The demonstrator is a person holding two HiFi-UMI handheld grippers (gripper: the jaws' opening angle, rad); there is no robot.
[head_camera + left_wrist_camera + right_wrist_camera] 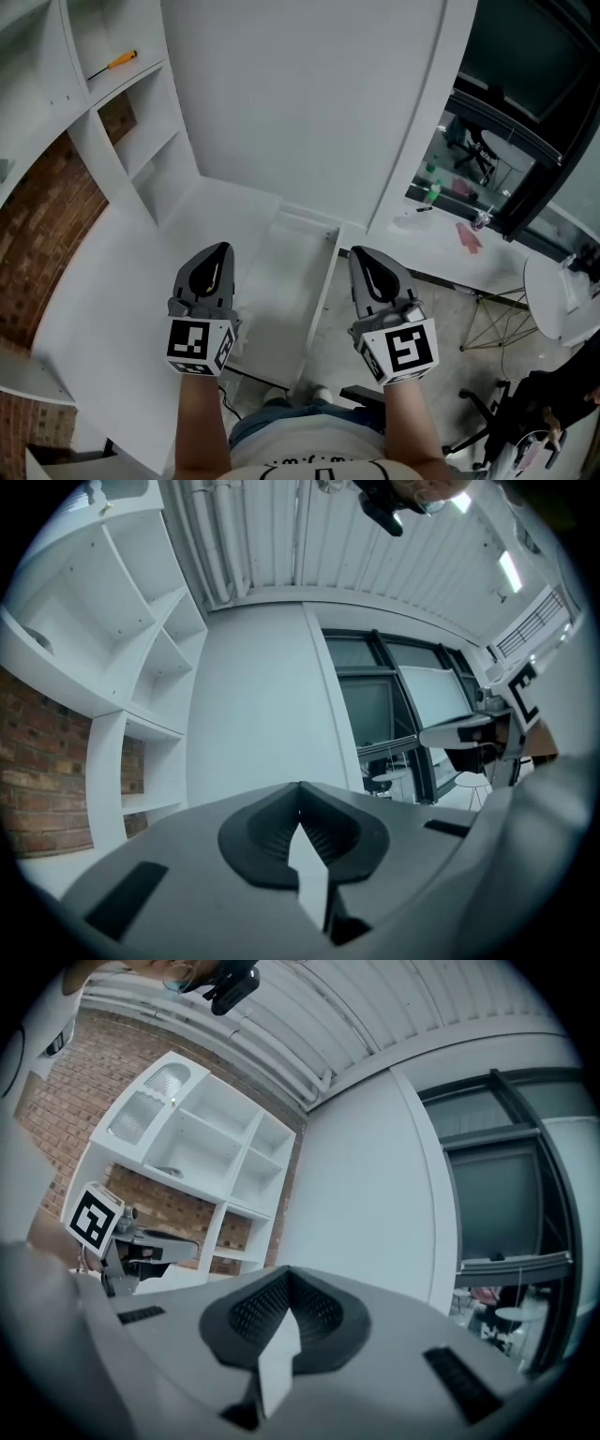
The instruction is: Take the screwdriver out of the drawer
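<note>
The left claw (219, 249) is shut on nothing, and so is the right claw (362, 253). Both point level, side by side. The screwdriver (120, 62) lies on a shelf (141, 77), well apart, up and left. The left claw is nearer. It lies slanted along the shelf's edge, with its orange handle on the right.

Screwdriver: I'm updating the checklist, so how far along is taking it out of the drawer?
Looks done: the screwdriver lies on an upper shelf, in no drawer. In hand: nothing; the left gripper and right gripper are both shut and empty, held over the desk. Left: seemingly nothing, though I cannot make out the drawer itself.
</note>
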